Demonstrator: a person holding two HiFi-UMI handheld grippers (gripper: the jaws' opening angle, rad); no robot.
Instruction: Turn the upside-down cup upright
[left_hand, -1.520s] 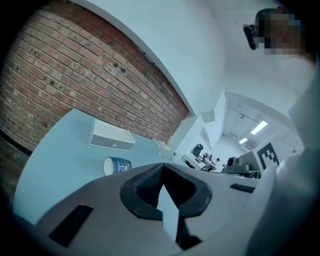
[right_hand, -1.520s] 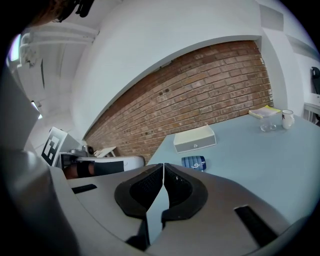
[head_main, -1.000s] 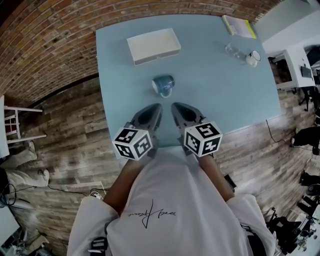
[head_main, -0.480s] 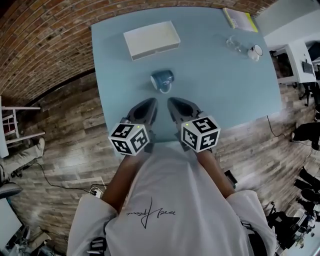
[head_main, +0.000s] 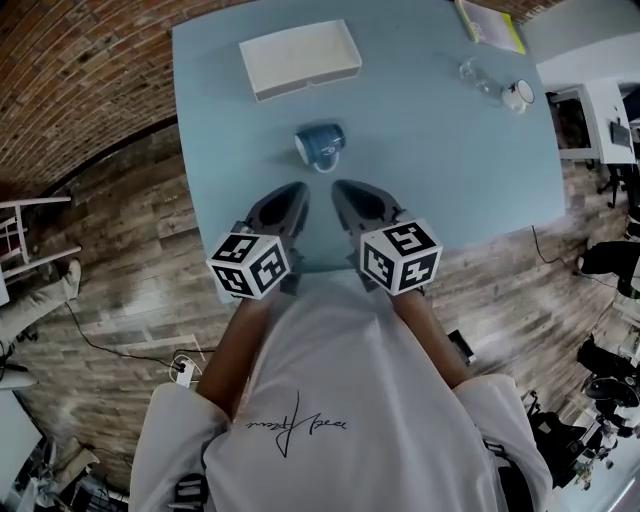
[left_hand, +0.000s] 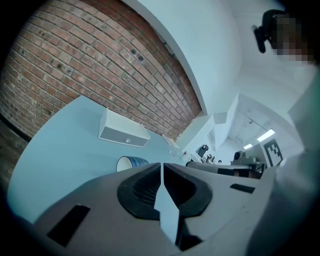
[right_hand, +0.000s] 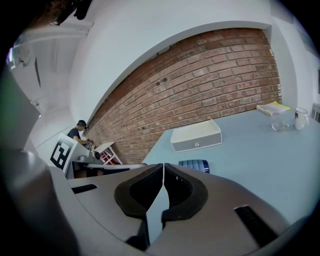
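Note:
A blue ribbed cup (head_main: 320, 146) with a handle rests on the light blue table (head_main: 450, 170). It seems to lie on its side with its pale mouth toward the left. It also peeks over the jaws in the left gripper view (left_hand: 131, 163) and the right gripper view (right_hand: 194, 165). My left gripper (head_main: 297, 191) and right gripper (head_main: 341, 189) sit side by side near the table's front edge, a short way before the cup and apart from it. Both grippers (left_hand: 162, 165) (right_hand: 163, 166) are shut with nothing between the jaws.
A white open box (head_main: 298, 58) stands beyond the cup. At the far right corner are a yellow book (head_main: 490, 22), a clear glass (head_main: 475, 75) and a small white mug (head_main: 518, 95). A brick wall and wooden floor surround the table.
The left gripper has sunk a little toward the table's front edge. The head view has shifted, so everything sits higher in the picture. The cup has not moved on the table.

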